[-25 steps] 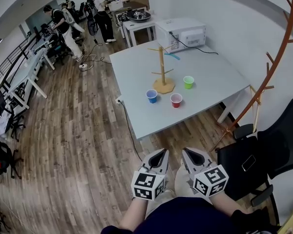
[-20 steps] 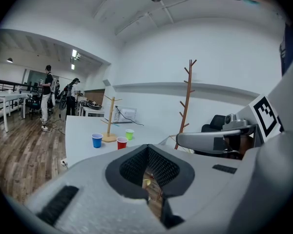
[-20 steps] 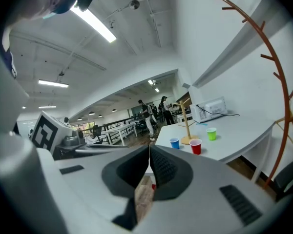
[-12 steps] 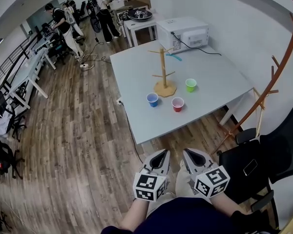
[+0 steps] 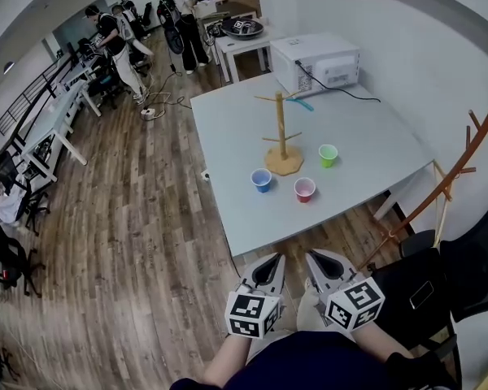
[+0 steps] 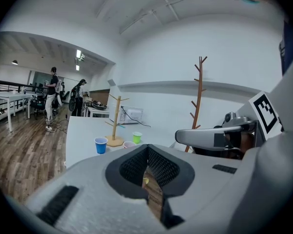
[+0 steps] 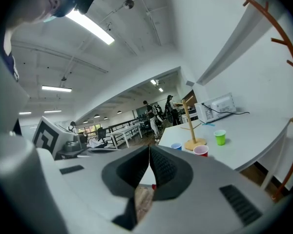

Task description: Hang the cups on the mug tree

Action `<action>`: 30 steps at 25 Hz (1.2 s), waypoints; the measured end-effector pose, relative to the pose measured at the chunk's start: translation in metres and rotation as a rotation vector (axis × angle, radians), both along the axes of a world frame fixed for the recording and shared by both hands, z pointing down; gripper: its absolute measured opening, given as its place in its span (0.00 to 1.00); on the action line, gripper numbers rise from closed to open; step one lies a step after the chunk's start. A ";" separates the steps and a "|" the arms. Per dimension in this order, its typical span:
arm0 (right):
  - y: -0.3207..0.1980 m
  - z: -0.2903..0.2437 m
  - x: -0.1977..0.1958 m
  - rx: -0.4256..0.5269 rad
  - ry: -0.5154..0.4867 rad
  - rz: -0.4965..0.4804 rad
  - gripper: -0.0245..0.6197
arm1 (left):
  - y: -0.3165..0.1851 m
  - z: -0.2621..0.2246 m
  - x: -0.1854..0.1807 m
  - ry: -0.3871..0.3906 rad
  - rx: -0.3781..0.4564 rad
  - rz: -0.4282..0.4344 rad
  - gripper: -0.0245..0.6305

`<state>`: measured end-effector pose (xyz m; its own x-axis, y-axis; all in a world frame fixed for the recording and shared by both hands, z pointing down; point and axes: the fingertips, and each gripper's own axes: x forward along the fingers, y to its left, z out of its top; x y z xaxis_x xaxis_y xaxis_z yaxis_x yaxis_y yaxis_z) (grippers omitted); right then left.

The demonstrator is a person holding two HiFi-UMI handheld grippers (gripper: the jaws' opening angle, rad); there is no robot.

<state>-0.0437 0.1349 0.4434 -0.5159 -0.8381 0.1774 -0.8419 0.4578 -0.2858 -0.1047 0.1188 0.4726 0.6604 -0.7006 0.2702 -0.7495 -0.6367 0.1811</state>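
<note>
The left claw [image 5: 268,260] and right claw [image 5: 315,258], bottom centre, are pressed together and empty, well short of the surface [image 5: 366,136]. One should spread its jaws before reaching the blue cup [image 5: 262,179].

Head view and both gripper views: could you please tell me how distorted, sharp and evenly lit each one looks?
Head view: fisheye bows the table edges, lighting even, cups sharp with faint shadows. Left gripper view: dark round vignette; the shut left tool looms large and soft. Right gripper view: same vignette; the ceiling strip light blows out white.
</note>
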 end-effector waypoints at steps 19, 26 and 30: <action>-0.089 -0.010 0.018 -0.004 0.006 -0.059 0.08 | -0.082 -0.002 0.011 0.017 -0.017 -0.083 0.07; -0.122 -0.017 0.031 0.005 0.014 -0.097 0.08 | -0.113 -0.009 0.019 0.032 -0.016 -0.147 0.07; -0.140 -0.018 0.041 0.007 0.016 -0.116 0.08 | -0.129 -0.009 0.025 0.031 -0.016 -0.173 0.07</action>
